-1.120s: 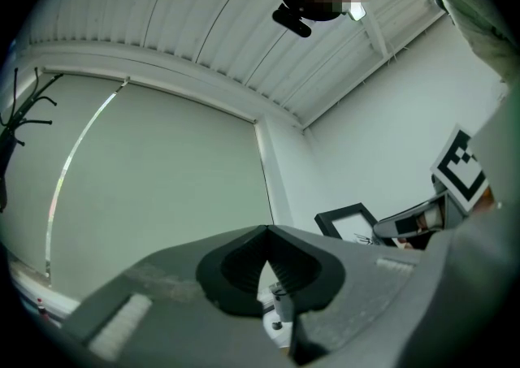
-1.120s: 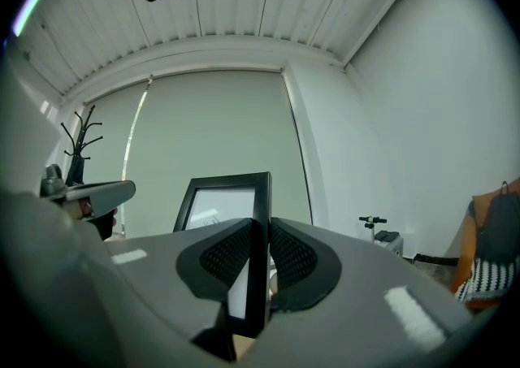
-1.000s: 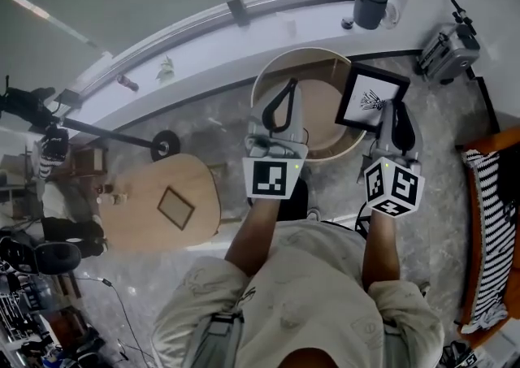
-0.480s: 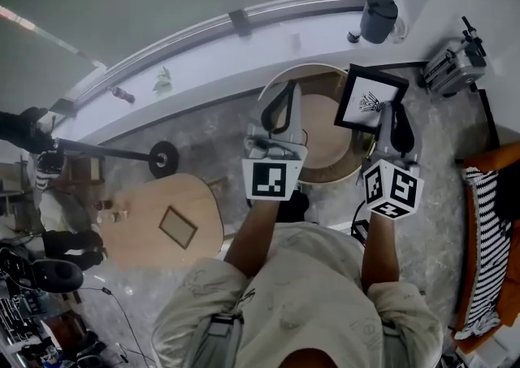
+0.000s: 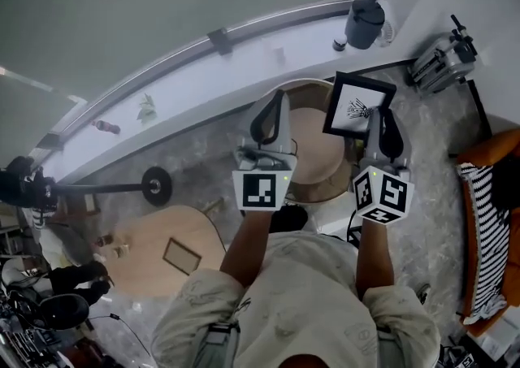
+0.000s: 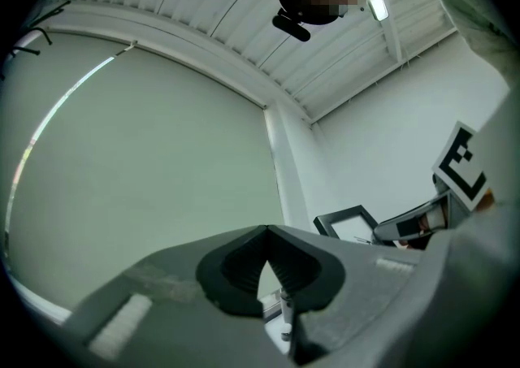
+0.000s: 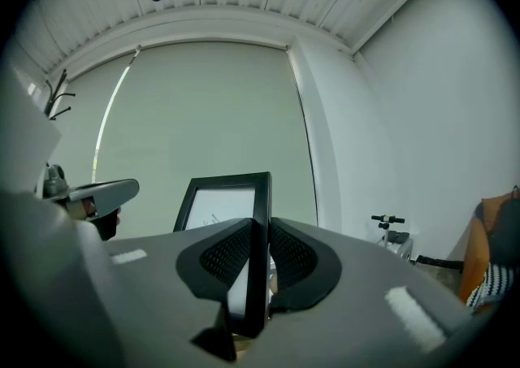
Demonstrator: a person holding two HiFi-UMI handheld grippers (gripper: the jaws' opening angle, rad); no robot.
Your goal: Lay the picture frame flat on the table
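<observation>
— Picture frame [image 5: 357,105] first: where is it, and who has it?

— Going from the left of the head view, my left tool [image 5: 276,106] hangs at centre over the round wooden surface [image 5: 321,165]. Its tips are pressed together with nothing between them. Just right of it, at the upper right, the frame stands on edge above the surface's far right rim, with its print facing back at me. My right tool [image 5: 380,124] pinches one upright side of it, both pads on the black moulding.

— What does laying it flat turn on?

— The frame's long axis seems to run up and down, straight ahead of my right tool, and the bare wood lies to its left. I judge it must be tipped over onto that wood. The left tool is the free one to steady it.

— Anything you can't see?

— Its bottom edge sits behind my pads, so I cannot tell whether it touches the wood. Its back is hidden too.
</observation>
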